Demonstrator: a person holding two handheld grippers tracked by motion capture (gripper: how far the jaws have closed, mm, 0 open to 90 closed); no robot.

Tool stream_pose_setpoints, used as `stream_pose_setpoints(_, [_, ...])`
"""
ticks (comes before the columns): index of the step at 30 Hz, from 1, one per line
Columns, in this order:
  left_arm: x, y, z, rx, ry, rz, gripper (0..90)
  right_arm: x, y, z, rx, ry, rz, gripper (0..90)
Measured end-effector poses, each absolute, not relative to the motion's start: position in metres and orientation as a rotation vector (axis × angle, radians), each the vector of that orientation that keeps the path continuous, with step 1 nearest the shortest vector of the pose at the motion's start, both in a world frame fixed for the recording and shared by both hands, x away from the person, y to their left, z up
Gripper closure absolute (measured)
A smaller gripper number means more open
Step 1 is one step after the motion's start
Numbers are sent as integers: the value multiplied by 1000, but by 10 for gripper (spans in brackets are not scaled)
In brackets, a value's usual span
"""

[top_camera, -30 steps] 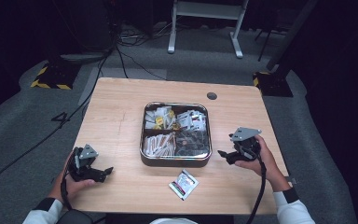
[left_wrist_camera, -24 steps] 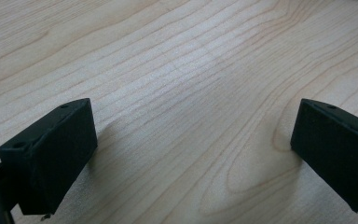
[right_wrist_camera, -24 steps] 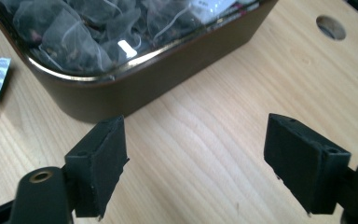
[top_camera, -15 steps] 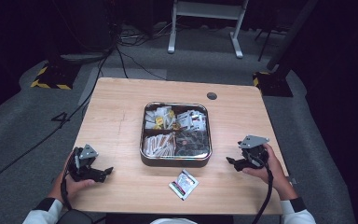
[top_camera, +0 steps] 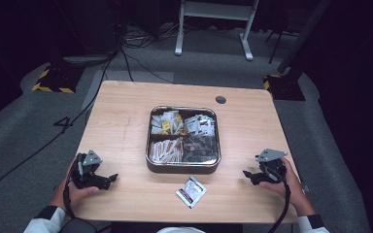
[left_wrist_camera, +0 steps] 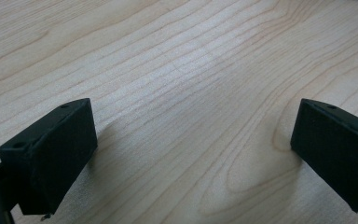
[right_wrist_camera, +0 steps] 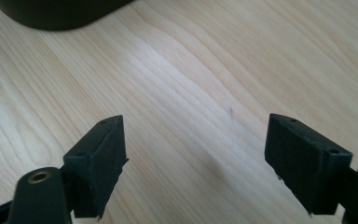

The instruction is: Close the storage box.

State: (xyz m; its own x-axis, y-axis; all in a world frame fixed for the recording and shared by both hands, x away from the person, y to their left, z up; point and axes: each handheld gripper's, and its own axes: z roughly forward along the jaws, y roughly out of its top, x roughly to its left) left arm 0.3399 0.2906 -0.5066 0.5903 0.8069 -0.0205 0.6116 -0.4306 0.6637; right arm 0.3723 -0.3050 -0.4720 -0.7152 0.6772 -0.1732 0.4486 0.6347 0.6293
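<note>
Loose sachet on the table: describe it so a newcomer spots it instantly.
Find the wooden table, then the metal tray of sorted packets at its centre. Just in front of the tray's near edge, toward the person, lies the sachet: white with dark red print, the one packet flat on bare wood, outside the tray.

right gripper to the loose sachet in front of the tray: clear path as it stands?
Probably yes. The right gripper rests open on the table, and bare wood lies between it and the sachet. The tray sits farther back, off that line.

right hand-held gripper (top_camera: 246,174) | pulled back from tray (top_camera: 183,167) | lowered to table (top_camera: 126,111) | jaws apart
</note>
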Motion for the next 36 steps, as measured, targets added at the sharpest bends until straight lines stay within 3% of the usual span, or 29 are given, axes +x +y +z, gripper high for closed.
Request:
stream_pose_setpoints(25, [339, 290, -507, 2182, 1125, 401, 5, 345, -368, -502, 1178, 2317, 980, 188])
stream_pose_setpoints(36, [339, 290, -507, 2183, 1125, 401, 5, 334, -375, -504, 1235, 2245, 987, 187])
